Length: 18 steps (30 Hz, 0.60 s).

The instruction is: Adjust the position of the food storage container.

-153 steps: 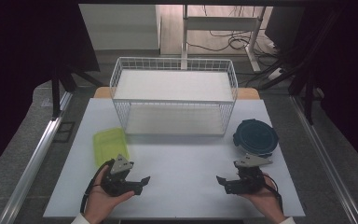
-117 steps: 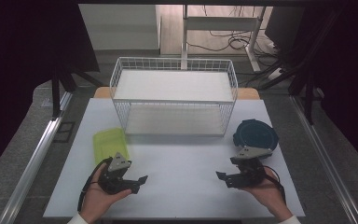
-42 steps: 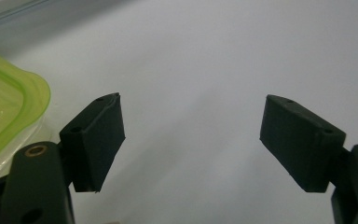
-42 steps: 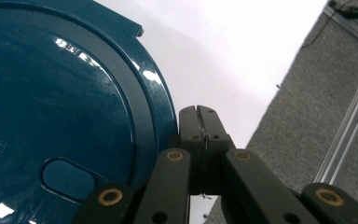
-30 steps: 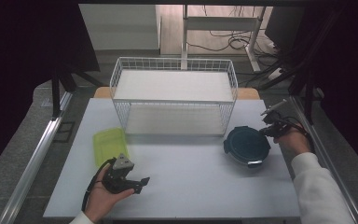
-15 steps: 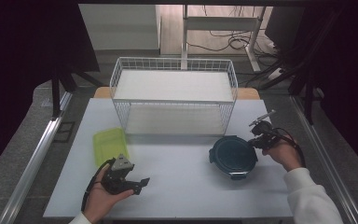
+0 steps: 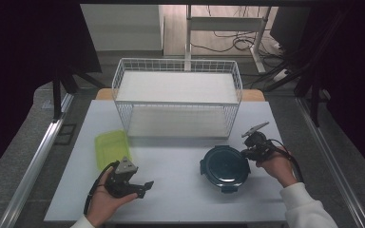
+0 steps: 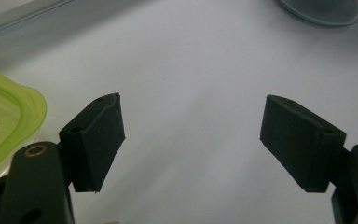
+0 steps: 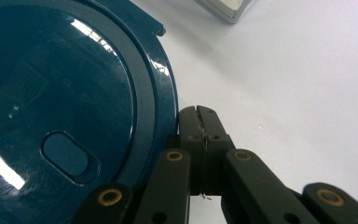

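In the right gripper view the dark blue round lid (image 9: 65, 107) runs off the left and top edges, beside the right gripper (image 9: 199, 114); whether they touch is perhaps unclear. Beside the left gripper (image 8: 191, 135), the green container (image 8: 4, 126) is cropped.

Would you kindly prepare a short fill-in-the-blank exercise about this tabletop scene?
1. The right gripper has its jaws ____ beside the round dark-blue lid.
2. The left gripper has its jaws ____ over bare table.
3. The square container near the left gripper is ____ in colour.

Missing words: shut; open; green
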Tool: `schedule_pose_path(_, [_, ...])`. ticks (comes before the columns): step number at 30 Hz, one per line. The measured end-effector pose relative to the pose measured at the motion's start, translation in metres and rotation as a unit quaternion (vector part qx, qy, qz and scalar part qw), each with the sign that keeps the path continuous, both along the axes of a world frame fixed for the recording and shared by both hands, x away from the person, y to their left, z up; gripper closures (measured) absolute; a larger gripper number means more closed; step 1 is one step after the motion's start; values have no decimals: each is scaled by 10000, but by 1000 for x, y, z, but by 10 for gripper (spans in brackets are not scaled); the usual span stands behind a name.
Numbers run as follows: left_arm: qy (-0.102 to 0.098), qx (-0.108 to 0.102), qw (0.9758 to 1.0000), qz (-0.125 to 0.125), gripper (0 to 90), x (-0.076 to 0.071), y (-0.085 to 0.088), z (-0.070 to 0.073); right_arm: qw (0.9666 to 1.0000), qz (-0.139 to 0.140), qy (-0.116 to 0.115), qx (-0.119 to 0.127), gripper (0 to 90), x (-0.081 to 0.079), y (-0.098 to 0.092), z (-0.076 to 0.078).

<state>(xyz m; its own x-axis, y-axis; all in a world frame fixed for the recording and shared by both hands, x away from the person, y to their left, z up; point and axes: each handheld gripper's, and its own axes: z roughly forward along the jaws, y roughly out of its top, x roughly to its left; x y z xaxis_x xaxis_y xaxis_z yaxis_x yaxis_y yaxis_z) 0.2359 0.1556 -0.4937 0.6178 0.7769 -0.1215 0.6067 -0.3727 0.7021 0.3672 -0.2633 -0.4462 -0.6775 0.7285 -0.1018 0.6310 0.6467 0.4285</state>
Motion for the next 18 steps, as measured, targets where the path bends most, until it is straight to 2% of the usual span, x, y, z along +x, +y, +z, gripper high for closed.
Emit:
schedule_pose_path(2, [-2,0,10000,9,211,-1,1,0,9998,-29,-72,159,884,-2,-4,2])
schedule_pose_path(3, [-19,3,10000,6,211,-1,2,0,9992,-171,-287,228,885,-5,-11,7])
schedule_pose_path(6, [-17,16,10000,22,211,-2,2,0,9983,-270,-352,375,885,-11,-18,9])
schedule_pose_path(7, [-20,19,10000,34,212,-2,3,0,9981,-324,-355,379,884,-19,-25,8])
schedule_pose_path(8, [-20,23,10000,40,212,-3,3,0,9981,-324,-355,379,884,-19,-25,8])
schedule_pose_path(11, [-31,25,10000,78,212,-4,4,0,9984,-331,-202,417,884,-33,-33,-3])
schedule_pose_path(13, [-27,39,10000,86,212,-4,4,0,9984,-336,-167,422,884,-35,-34,-5])
schedule_pose_path(15, [-36,30,9999,113,212,-6,3,1,9984,-333,21,446,885,-39,-34,-15])
schedule_pose_path(18, [-34,41,9999,111,212,-7,2,1,9986,-339,136,383,885,-43,-31,-21])
